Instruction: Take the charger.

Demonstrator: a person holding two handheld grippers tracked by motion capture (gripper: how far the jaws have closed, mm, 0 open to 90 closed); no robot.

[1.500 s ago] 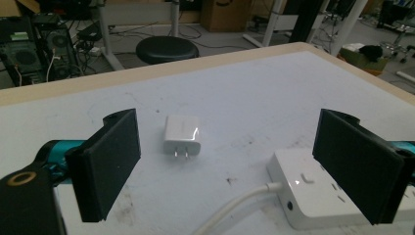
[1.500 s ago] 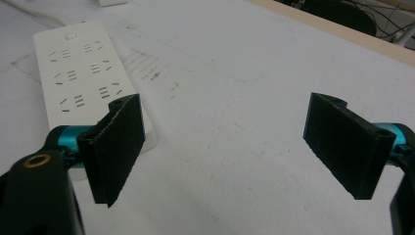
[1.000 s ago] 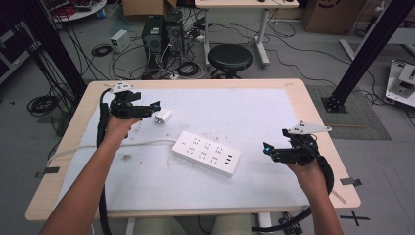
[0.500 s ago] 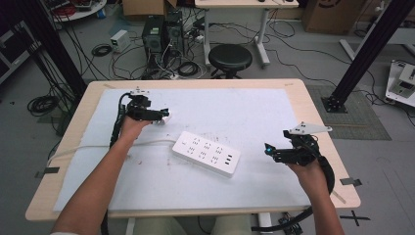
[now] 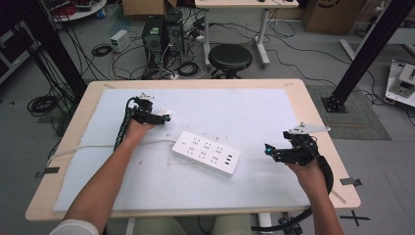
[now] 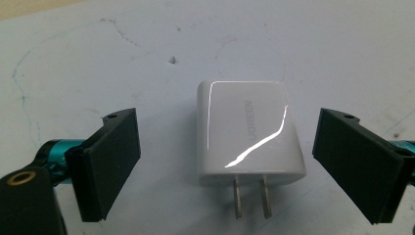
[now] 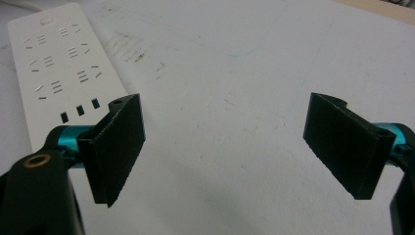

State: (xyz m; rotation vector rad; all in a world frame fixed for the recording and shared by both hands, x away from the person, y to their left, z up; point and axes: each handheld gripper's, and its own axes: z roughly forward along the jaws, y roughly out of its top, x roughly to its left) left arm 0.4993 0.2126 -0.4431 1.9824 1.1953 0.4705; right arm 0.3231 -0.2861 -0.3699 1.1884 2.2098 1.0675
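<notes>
A white plug-in charger (image 6: 248,132) lies flat on the white mat, its two metal prongs pointing back toward the camera. My left gripper (image 6: 225,161) is open, one jaw on each side of the charger with a gap to both. From above, the left gripper (image 5: 164,117) sits at the mat's far left over the charger (image 5: 165,113). A white power strip (image 5: 206,152) lies mid-table, its cord (image 5: 98,147) trailing left. My right gripper (image 5: 268,151) hovers open at the right, holding nothing, with the power strip (image 7: 58,63) to its left.
The wooden table (image 5: 318,122) carries a white mat (image 5: 235,107) marked with faint pen lines. Beyond the far edge stand a black stool (image 5: 230,58), computer towers (image 5: 164,29) and tangled floor cables. Black frame posts rise at the left and right.
My left gripper has moved right and forward to the charger, which now lies between its open jaws. The right gripper has stayed put.
</notes>
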